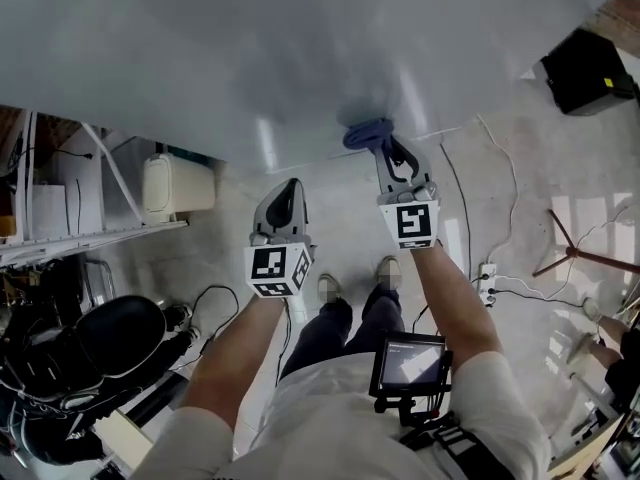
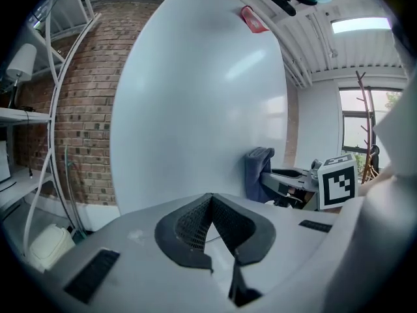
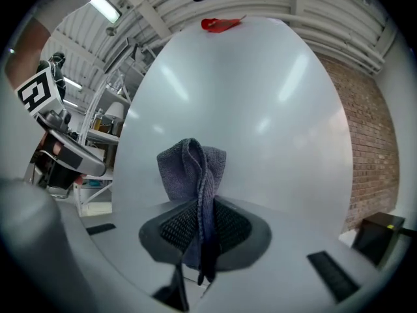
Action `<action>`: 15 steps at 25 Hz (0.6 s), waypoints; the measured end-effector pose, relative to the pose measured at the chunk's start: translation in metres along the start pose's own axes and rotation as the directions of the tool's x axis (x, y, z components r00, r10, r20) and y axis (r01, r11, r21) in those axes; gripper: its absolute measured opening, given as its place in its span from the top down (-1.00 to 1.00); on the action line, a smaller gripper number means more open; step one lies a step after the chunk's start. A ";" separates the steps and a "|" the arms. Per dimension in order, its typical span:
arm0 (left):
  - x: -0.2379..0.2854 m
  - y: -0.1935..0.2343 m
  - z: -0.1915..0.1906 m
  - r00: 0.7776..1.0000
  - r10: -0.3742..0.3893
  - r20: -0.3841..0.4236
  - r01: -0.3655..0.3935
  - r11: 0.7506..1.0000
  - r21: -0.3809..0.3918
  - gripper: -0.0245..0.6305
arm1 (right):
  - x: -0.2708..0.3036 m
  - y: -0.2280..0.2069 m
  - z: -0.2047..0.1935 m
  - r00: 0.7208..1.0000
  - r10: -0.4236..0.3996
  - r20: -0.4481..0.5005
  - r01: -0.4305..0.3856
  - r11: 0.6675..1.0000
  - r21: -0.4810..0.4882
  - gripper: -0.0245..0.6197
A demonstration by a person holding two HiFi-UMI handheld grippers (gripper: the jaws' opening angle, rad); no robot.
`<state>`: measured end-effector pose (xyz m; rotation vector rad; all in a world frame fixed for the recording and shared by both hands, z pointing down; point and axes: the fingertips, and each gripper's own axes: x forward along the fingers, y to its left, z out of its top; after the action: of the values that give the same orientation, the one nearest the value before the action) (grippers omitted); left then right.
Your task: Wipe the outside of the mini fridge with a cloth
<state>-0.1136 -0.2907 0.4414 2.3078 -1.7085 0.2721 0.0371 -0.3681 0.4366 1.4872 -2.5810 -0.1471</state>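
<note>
The mini fridge (image 1: pixel 250 48) fills the top of the head view as a broad pale glossy surface, and shows again as mini fridge (image 2: pixel 195 96) and mini fridge (image 3: pixel 260 109). A blue-grey cloth (image 1: pixel 366 133) is pressed against its face, pinched in my right gripper (image 1: pixel 386 150). In the right gripper view the cloth (image 3: pixel 194 171) sticks up folded from the right gripper (image 3: pixel 202 204). My left gripper (image 1: pixel 290 186) sits lower left of it, apart from the cloth, jaws together with nothing between them. From the left gripper (image 2: pixel 210 199) the cloth (image 2: pixel 258 171) shows at the right.
A metal shelf with a white appliance (image 1: pixel 176 184) stands left. Black gear (image 1: pixel 110 336) lies on the floor at lower left. A black box (image 1: pixel 590 70), a power strip (image 1: pixel 487 278) with cables and a coat stand (image 1: pixel 578 254) are at the right. A brick wall (image 2: pixel 78 109) is behind the fridge.
</note>
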 end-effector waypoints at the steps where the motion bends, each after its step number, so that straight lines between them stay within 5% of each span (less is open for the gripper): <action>1: 0.005 -0.002 0.001 1.000 -0.003 -0.001 0.003 1.000 -0.001 0.95 | 0.001 -0.008 -0.002 1.000 -0.008 -0.005 0.008 1.000 0.003 0.73; 15: 0.060 -0.067 -0.007 0.999 -0.015 0.031 0.016 1.000 -0.026 0.95 | -0.028 -0.129 -0.037 0.994 -0.109 -0.007 0.109 0.994 0.017 0.73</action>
<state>-0.0321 -0.3244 0.4593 2.3170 -1.6974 0.2113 0.1675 -0.4088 0.4489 1.6325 -2.5028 -0.1328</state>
